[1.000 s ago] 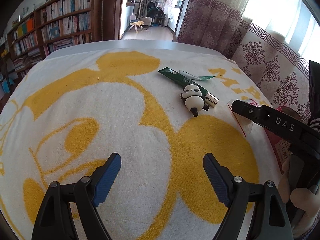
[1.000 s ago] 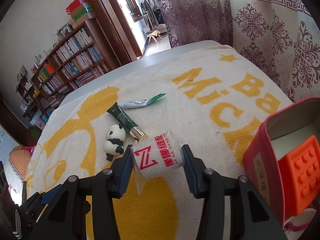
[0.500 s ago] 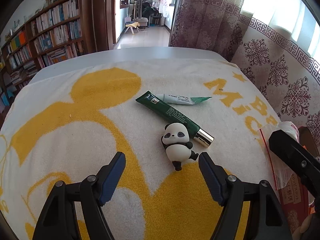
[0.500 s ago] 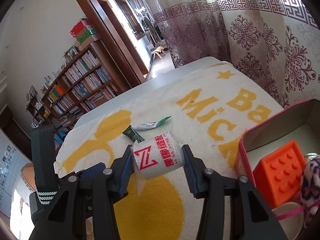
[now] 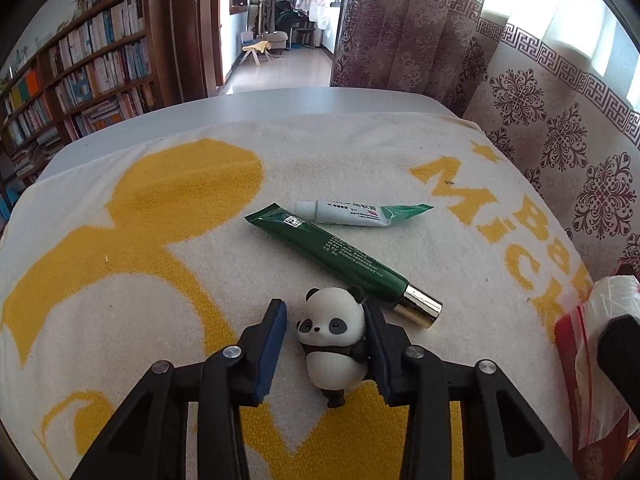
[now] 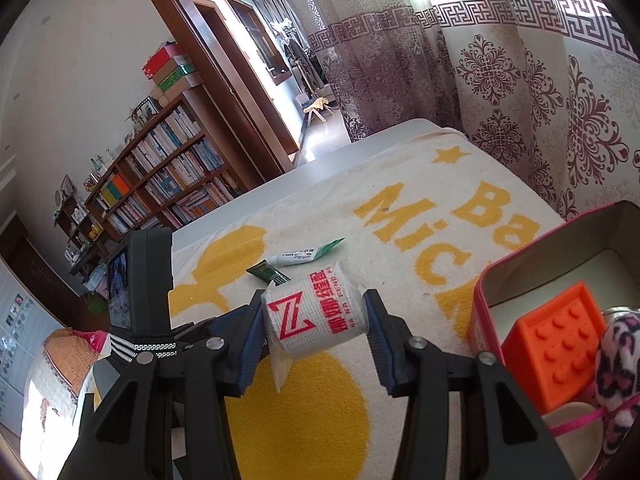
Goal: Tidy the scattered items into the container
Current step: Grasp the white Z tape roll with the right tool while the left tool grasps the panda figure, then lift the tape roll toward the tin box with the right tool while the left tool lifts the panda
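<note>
A small panda figure (image 5: 334,338) lies on the yellow-and-white towel (image 5: 160,240) between the fingers of my left gripper (image 5: 324,348). The right finger touches the panda; a gap shows at the left finger. A dark green tube (image 5: 340,258) and a white tube (image 5: 360,214) lie just beyond. My right gripper (image 6: 314,320) is shut on a white roll with red print (image 6: 316,314), held above the towel left of a red tin box (image 6: 492,280). The box holds an orange block (image 6: 560,340) and a leopard-print item (image 6: 618,356).
The right gripper and its bagged roll (image 5: 600,340) show at the right edge of the left wrist view. The left gripper's body (image 6: 140,280) stands at the left of the right wrist view. Curtains hang close behind the table's right side; bookshelves stand far left.
My left gripper moved forward to the panda and its fingers narrowed around it. My right gripper rose and shifted right with the roll, bringing more of the box into view.
</note>
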A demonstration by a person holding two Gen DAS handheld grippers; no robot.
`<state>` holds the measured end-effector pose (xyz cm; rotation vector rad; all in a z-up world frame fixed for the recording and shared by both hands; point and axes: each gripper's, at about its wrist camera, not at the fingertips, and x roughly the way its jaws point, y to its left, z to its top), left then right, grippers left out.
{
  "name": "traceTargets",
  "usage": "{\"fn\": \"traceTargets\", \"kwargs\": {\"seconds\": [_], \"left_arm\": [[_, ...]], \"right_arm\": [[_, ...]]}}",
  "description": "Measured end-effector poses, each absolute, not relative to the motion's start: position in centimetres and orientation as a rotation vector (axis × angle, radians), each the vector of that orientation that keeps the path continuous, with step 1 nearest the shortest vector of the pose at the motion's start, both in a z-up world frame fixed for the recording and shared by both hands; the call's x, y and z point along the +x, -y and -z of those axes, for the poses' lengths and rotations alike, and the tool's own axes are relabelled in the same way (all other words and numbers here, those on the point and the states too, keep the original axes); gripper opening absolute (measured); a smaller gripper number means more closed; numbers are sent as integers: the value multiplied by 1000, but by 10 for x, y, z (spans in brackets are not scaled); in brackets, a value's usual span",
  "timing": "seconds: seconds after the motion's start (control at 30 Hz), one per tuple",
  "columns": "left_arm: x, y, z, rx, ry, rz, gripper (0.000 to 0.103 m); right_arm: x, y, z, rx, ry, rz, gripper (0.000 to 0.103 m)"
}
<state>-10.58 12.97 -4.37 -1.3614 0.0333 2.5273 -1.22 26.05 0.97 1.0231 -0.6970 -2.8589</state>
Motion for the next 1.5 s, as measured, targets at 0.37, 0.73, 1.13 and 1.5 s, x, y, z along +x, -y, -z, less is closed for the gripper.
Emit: {"fn": "traceTargets", "kwargs": {"seconds": [0.37, 0.73, 1.13, 1.5], "left_arm": [[-47, -80, 22, -1296, 91, -2560, 34], [-10, -59, 11, -1202, 250, -2542, 34], [-2, -65, 7, -1175, 211, -2529, 35], [15, -91, 2, -1144, 127, -2493, 35]], "right_arm": [[-11, -257, -11, 1000, 671, 2874, 51], [-5, -253, -15, 958, 619, 2939, 51], [72, -263, -39, 879, 583, 3070, 51], [176, -336, -67, 823, 544, 3328, 51]]}}
